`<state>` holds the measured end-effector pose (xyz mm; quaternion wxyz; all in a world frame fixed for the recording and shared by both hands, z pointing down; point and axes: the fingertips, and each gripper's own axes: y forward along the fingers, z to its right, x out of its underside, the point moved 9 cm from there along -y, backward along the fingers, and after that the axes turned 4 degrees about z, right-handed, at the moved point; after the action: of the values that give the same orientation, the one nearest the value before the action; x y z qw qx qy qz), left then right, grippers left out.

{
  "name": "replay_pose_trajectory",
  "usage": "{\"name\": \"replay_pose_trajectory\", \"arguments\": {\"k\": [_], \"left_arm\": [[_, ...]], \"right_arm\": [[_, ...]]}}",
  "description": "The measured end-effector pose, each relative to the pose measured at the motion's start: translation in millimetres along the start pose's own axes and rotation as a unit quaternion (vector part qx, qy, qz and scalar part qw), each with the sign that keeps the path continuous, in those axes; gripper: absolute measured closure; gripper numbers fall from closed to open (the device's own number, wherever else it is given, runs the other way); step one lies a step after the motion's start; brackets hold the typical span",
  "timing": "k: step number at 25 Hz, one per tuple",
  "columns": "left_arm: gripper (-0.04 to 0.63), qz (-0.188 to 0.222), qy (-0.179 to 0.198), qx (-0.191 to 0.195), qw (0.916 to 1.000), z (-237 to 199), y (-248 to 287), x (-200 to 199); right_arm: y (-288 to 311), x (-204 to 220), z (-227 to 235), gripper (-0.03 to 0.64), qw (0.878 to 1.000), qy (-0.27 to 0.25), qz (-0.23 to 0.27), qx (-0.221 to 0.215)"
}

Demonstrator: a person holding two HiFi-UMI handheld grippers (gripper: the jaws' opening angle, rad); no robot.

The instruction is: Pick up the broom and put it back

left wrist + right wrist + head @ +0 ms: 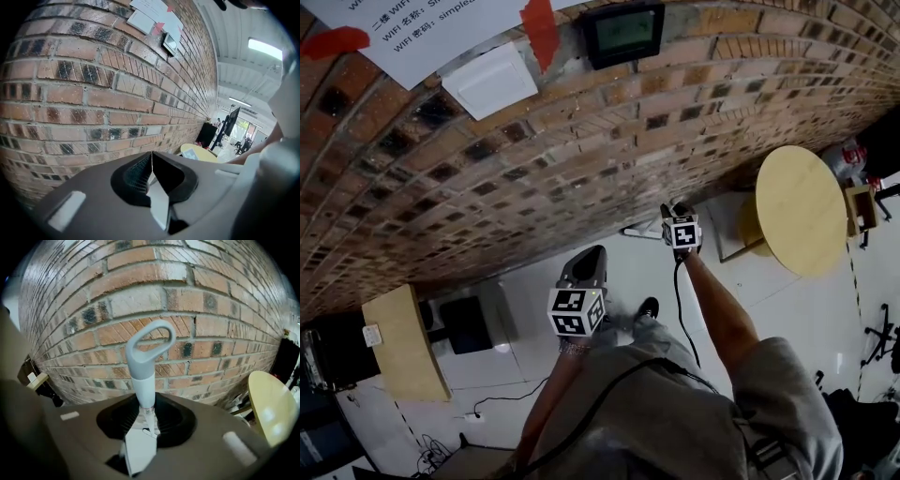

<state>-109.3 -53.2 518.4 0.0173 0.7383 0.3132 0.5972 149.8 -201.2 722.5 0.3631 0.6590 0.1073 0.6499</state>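
Your grey top (675, 412) fills 6 o'clock of the head view; the brick wall (534, 159) spans 12 o'clock. Your left gripper (151, 157) is closed on nothing. Your right gripper (145, 416) clamps the broom handle (142, 371), loop at 12 o'clock, brush end hidden

Bright, even light; fisheye-warped edges

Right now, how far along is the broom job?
Done: the right gripper is clamped on the broom handle, whose loop end shows before the brick wall. In hand: probably lifting it; the left gripper is shut, empty. Left: putting it back; its place isn't visible.
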Motion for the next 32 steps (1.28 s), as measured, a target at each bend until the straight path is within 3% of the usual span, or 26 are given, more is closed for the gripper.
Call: {"name": "replay_pose_trajectory", "arguments": {"k": [5,14,21,32], "left_arm": [[0.584,0.010,0.011,0.016,0.9998,4,-6,-3],[0.585,0.038,0.032,0.060,0.9970,14,-14,-23],[0.584,0.041,0.047,0.085,0.9945,25,-14,-33],[0.588,0.041,0.059,0.101,0.9923,34,-17,-37]], "right_arm": [[-48,-8,-18,0.518,0.999,0.004,0.045,-0.006],[-151,-64,-74,0.518,0.993,0.008,0.119,-0.020],[-200,-91,-107,0.518,0.990,0.014,0.134,-0.030],[-232,-97,-129,0.518,0.989,0.007,0.145,-0.039]]}}
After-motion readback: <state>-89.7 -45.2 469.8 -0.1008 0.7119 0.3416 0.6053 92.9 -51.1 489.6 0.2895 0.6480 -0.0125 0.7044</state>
